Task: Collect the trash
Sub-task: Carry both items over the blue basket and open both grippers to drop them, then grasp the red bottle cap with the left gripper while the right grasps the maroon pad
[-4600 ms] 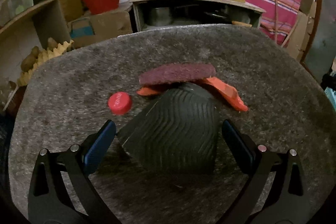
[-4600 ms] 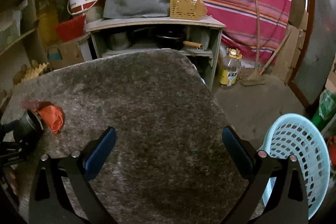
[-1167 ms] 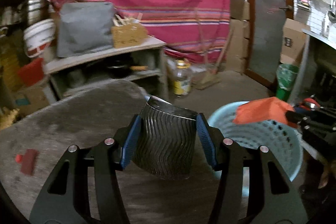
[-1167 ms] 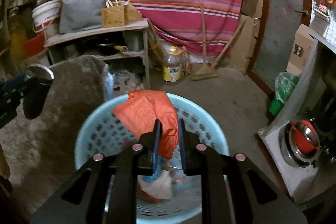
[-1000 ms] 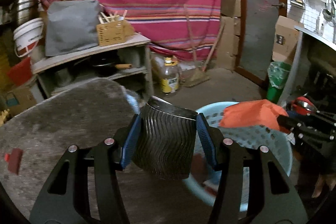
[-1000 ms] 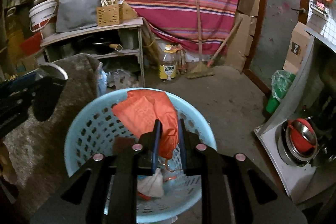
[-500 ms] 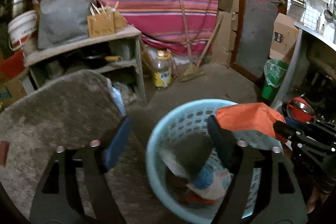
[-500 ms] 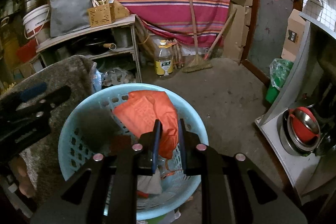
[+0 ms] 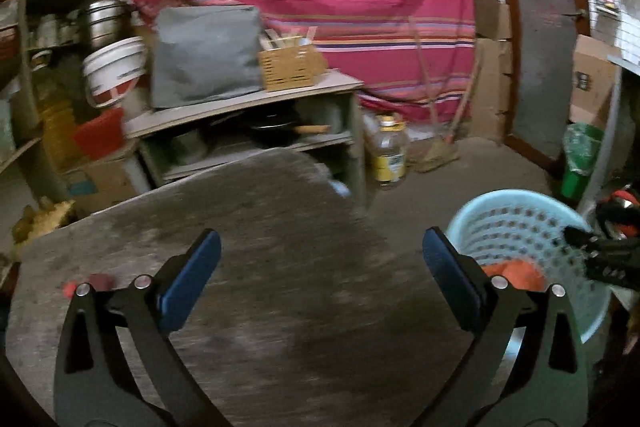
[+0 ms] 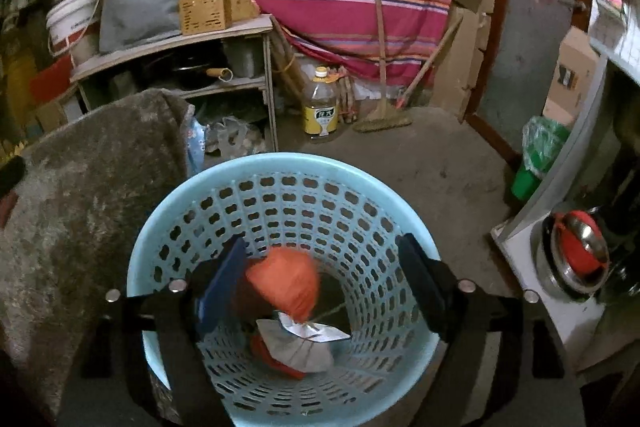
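Right now your right tool (image 10: 320, 279) hangs over the light blue perforated basket (image 10: 280, 163), and its jaws are opening with nothing pressed between the pads. Just below them, inside the basket, sits the orange wrapper (image 10: 286, 283), free of both pads, above a crumpled silver-white packet (image 10: 296, 343) near the bottom. The basket stands on the floor just beside the grey felt-covered worktop (image 10: 80, 187).

Your left tool (image 9: 320, 267) hovers over that worktop, its jaws opening wide and holding nothing; the blue pads (image 9: 190, 287) stand far apart. From this side you can see the basket to the right, with the orange wrapper showing inside it and your right tool reaching over its rim. Far left on the worktop lie a small red cap (image 9: 70, 289) and a dark reddish piece (image 9: 100, 281), both blurred.
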Demonstrator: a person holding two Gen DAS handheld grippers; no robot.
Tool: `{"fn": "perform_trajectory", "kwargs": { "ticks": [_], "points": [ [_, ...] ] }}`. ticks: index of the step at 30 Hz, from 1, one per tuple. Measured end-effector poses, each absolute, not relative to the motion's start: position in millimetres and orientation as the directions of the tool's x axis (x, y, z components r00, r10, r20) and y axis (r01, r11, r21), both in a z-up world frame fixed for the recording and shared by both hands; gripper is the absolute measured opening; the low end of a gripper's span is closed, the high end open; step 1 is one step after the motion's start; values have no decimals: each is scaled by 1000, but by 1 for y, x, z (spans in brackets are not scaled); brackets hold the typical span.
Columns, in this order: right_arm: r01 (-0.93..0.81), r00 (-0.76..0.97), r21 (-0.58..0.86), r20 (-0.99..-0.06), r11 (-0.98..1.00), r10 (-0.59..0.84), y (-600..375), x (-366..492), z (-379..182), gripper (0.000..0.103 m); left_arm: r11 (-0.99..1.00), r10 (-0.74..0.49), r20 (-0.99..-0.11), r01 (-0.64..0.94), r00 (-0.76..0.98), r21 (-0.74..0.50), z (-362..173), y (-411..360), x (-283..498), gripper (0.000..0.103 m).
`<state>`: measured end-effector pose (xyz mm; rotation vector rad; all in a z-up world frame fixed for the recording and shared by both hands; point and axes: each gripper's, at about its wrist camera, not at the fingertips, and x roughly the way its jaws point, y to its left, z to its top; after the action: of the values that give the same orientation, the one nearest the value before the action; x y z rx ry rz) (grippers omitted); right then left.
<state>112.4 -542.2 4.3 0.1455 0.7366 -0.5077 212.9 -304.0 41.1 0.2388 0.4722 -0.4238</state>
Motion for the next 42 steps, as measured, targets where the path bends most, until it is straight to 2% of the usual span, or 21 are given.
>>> {"fn": "perform_trajectory", "kwargs": {
  "ticks": [3,5,6,12,16,22,27,32,35,42],
  "points": [
    [489,622,-78,-667,869,-410,-529,120,6,81,909,-288,-489,396,823,132,38,-266,229,98],
    [487,631,-80,-656,870,-414,-521,123,8,89,922,-261,-495,366,829,127,35,-242,241,98],
    [481,641,-81,-647,873,-413,-514,126,10,90,931,-241,-501,343,832,122,33,-225,250,98],
    [440,670,-99,-626,892,-400,-479,148,15,92,959,-147,-515,249,844,134,27,-157,285,98],
    [404,714,-32,-614,914,-337,-459,163,21,92,970,-101,-517,201,850,140,26,-122,300,98],
    [362,745,-15,-596,932,-299,-426,185,28,98,982,-41,-564,138,825,129,13,-65,326,98],
    [314,761,7,-599,949,-248,-395,207,28,98,987,12,-614,87,789,132,0,-24,343,98],
    [298,772,53,-600,953,-208,-367,229,25,98,994,15,-645,58,764,92,-10,0,355,98],
    [277,775,75,-607,958,-176,-350,244,20,98,990,31,-639,64,768,125,-14,4,363,98],
    [204,754,10,-640,979,-151,-302,273,6,98,990,5,-680,91,733,106,-26,15,384,97]
  ]
}}
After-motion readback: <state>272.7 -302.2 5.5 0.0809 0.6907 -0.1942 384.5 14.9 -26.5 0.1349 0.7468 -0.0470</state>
